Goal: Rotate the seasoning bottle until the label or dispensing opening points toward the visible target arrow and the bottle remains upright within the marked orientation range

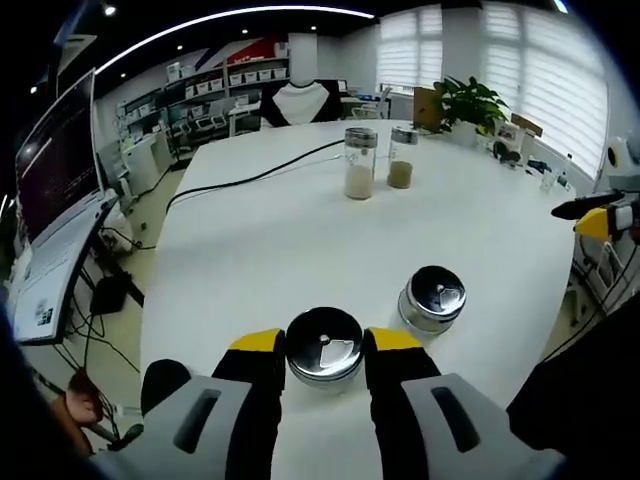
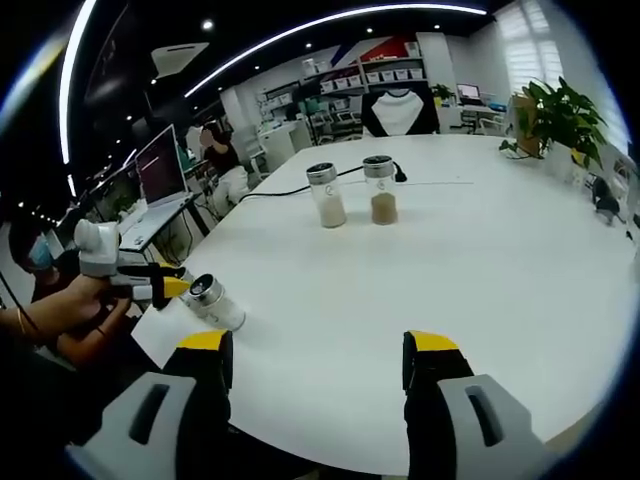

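Four seasoning bottles stand on the white surface (image 1: 300, 240), all with shiny metal caps. Two of them are at the near edge: one bottle (image 1: 324, 346) sits between the yellow-tipped jaws of the left gripper (image 1: 324, 352), seen from above so that only its cap shows; whether the jaws press it or merely flank it is hard to tell. A second capped bottle (image 1: 432, 298) stands just beside it, apart from the jaws. Two more are well beyond these, toward the middle of the surface: a pale-filled bottle (image 1: 359, 164) and a brown-filled bottle (image 1: 402, 158), side by side and upright.

In the right gripper view, the right gripper (image 2: 318, 362) holds its jaws wide apart with nothing between them, over bare surface. From there the left gripper appears at the surface's edge, its yellow tips at a bottle (image 2: 213, 301); the second near bottle cannot be made out separately. One black cable (image 1: 250, 178) runs across the surface past the far pair. No label, dispensing opening or arrow can be made out.
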{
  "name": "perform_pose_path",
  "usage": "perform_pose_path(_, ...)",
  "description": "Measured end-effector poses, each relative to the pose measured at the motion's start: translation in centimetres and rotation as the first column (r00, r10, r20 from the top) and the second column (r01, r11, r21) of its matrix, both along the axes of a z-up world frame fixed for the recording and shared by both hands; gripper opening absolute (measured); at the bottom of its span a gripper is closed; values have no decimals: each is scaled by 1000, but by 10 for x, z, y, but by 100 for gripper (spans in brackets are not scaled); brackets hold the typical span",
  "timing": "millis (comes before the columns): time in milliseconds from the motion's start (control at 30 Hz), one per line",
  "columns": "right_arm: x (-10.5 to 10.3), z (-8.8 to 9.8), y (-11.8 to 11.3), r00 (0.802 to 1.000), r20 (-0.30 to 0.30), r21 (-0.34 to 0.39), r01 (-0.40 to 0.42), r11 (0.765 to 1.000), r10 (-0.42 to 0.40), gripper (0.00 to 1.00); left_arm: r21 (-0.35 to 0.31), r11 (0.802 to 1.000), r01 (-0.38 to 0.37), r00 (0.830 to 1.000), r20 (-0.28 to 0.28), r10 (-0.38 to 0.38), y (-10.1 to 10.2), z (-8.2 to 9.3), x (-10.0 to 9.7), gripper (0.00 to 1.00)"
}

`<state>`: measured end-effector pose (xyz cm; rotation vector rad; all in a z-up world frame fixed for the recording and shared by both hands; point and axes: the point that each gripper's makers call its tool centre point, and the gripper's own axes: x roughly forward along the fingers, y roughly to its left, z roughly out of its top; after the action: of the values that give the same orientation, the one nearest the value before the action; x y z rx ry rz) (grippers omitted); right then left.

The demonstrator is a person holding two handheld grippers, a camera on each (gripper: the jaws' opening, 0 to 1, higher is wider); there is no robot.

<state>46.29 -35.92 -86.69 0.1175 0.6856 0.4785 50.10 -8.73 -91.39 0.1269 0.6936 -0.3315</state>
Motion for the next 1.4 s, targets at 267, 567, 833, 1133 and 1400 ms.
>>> perform_pose_path(267, 1, -2, 1, 1000, -3, -11, -14, 1000, 14, 67, 0, 1000, 31, 999, 20, -31, -3, 6, -1, 34)
perform_pose_path(567, 35, 23, 12, 981, 144, -64, -123, 990, 131, 66, 0, 995, 104, 987, 119, -104, -10, 33, 2, 50)
perform_pose_path(833, 68, 38, 25, 964, 189, -94, -171, 981, 186, 67, -113, 991, 73, 986, 155, -55, -14, 44, -3, 69)
perform_pose_path(1133, 98, 59, 33, 943, 249, -64, -212, 975, 222, 63, -115, 990, 82, 979, 196, -58, -18, 48, -6, 92)
perform_pose_path(1400, 130, 65, 44, 927, 265, -100, -247, 964, 265, 61, -131, 990, 58, 976, 217, -29, -15, 53, -4, 99)
